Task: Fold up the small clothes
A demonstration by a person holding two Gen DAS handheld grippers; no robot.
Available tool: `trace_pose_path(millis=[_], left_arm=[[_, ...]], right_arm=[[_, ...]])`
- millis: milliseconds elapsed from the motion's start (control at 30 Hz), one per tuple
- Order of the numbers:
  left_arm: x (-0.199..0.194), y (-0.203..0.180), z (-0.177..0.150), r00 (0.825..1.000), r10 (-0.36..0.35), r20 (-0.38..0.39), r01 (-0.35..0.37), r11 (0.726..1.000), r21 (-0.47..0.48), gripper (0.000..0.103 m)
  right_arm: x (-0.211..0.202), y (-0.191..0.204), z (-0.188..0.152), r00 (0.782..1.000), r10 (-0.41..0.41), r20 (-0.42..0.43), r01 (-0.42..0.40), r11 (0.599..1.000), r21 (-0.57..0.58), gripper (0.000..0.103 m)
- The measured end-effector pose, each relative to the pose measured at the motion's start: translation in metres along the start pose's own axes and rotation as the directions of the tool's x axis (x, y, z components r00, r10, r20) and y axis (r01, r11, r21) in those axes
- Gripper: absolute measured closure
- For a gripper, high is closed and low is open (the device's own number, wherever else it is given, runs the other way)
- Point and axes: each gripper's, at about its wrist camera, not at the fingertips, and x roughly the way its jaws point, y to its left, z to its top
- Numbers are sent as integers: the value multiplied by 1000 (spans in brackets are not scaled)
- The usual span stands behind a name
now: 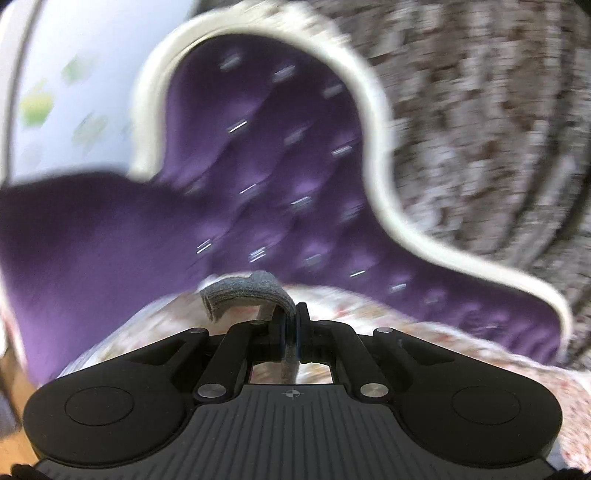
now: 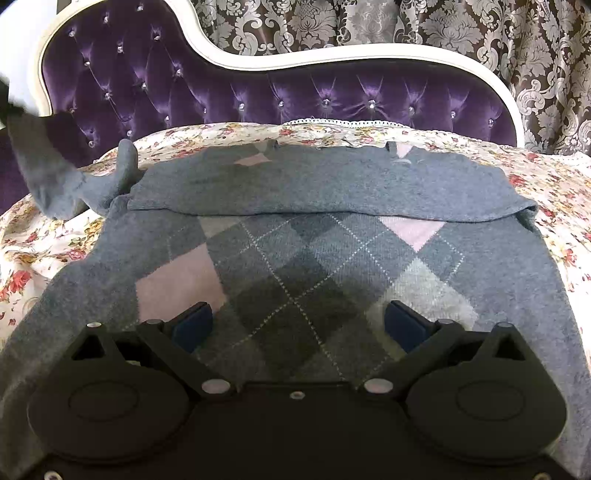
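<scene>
A grey argyle sweater (image 2: 314, 258) with pink and light diamonds lies flat on the floral bedspread (image 2: 554, 177). One sleeve is folded across its upper part. The other sleeve (image 2: 48, 173) is lifted off the bed at the far left. My left gripper (image 1: 291, 321) is shut on the grey sleeve cuff (image 1: 240, 291) and holds it in the air; that view is blurred by motion. My right gripper (image 2: 299, 325) is open and empty, low over the sweater's lower middle, its blue pads (image 2: 194, 325) spread wide.
A purple tufted headboard (image 2: 258, 99) with a white frame stands behind the bed. Patterned grey curtains (image 2: 480, 33) hang behind it. The floral bedspread shows on both sides of the sweater.
</scene>
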Motion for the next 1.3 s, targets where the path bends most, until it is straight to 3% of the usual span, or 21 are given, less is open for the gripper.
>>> trace_pose_path(millis=[200,400,567,867,900,933,967,1033,1100,1167,1200,1233,1300], left_arm=[[-32,-99,31,983,-169,65,159,977,141,99],[-28,-188,27,952,-303,54,284,932,223,99],[-3,-246,-6,926,-377,-23,372,899,230,99],[51,-324,-105,851,-472,-229,512,843,165,97],[58,-329,-116,842,-480,-247,523,838,154,95],[62,-332,-124,834,-487,-260,533,833,150,84],[65,-336,-132,830,-487,-270,537,829,157,65],[66,-342,-144,838,-472,-275,530,824,199,47],[62,-343,-150,833,-482,-272,542,810,225,45],[57,-340,-150,827,-490,-274,550,805,222,27],[53,-338,-149,828,-491,-269,550,805,221,23],[50,-336,-149,834,-488,-259,544,808,227,20],[41,-327,-150,864,-452,-223,500,823,268,16]], right_arm=[[-1,-2,1,1000,14,-1,-14,1000,5,1],[-3,-4,1,1000,29,1,-29,999,19,1],[-4,-7,2,999,40,4,-40,999,33,1],[-4,-9,3,998,55,8,-56,997,52,1],[-4,-9,3,998,56,8,-56,997,53,1],[-4,-9,3,998,57,8,-57,997,53,1],[-4,-9,3,998,58,9,-58,997,55,1],[-4,-10,3,998,62,9,-62,996,60,1],[-5,-11,3,998,66,10,-67,996,64,1],[-4,-11,4,998,68,10,-68,995,67,1],[-4,-12,3,998,68,10,-68,995,66,1],[-4,-11,4,998,68,10,-68,995,66,1],[-5,-12,3,998,67,9,-68,996,65,1]])
